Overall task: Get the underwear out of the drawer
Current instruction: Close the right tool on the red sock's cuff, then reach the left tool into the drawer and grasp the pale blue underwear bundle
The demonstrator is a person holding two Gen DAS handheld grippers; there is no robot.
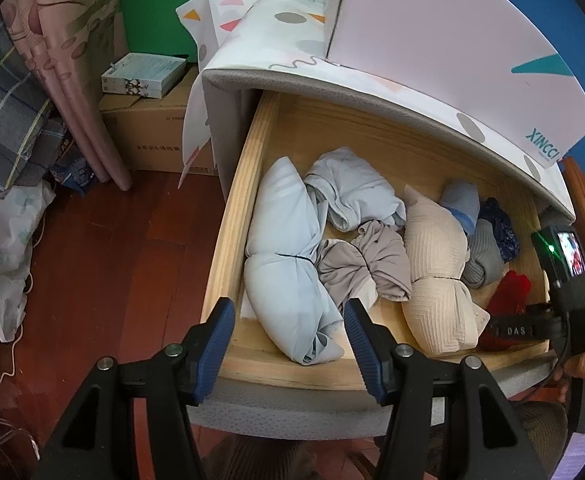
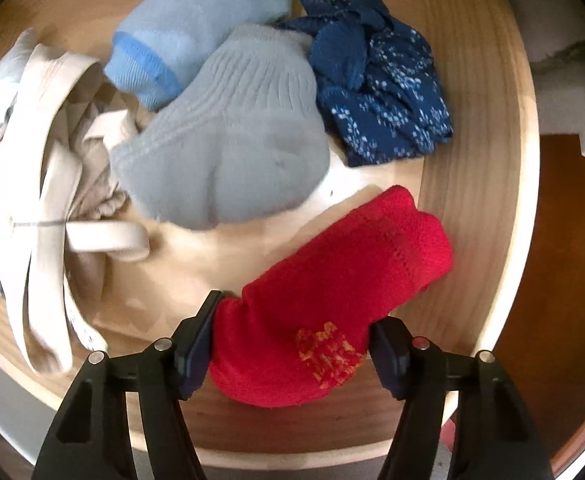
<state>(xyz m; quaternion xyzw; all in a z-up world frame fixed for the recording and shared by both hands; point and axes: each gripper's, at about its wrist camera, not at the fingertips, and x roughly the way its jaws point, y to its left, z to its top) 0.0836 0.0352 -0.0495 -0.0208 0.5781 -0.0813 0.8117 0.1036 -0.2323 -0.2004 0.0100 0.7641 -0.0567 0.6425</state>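
Observation:
The wooden drawer (image 1: 232, 240) stands pulled out, full of folded clothes. A light blue bundle (image 1: 284, 264), a grey-brown garment (image 1: 364, 264) and a beige ribbed bundle (image 1: 436, 276) lie in its left and middle. My left gripper (image 1: 288, 320) hangs open over the drawer's front edge, nothing between its fingers. At the drawer's right end my right gripper (image 2: 296, 320) is shut on a red sock (image 2: 332, 280), both pads pressing its sides. In the left wrist view the right gripper (image 1: 512, 332) covers part of that red sock (image 1: 508, 292).
A grey sock (image 2: 228, 148), a light blue sock (image 2: 196, 32) and a navy patterned piece (image 2: 380, 92) lie behind the red one. The drawer wall (image 2: 472, 200) is close on the right. A cardboard box (image 1: 152, 132) stands on the wooden floor (image 1: 112, 280) to the left.

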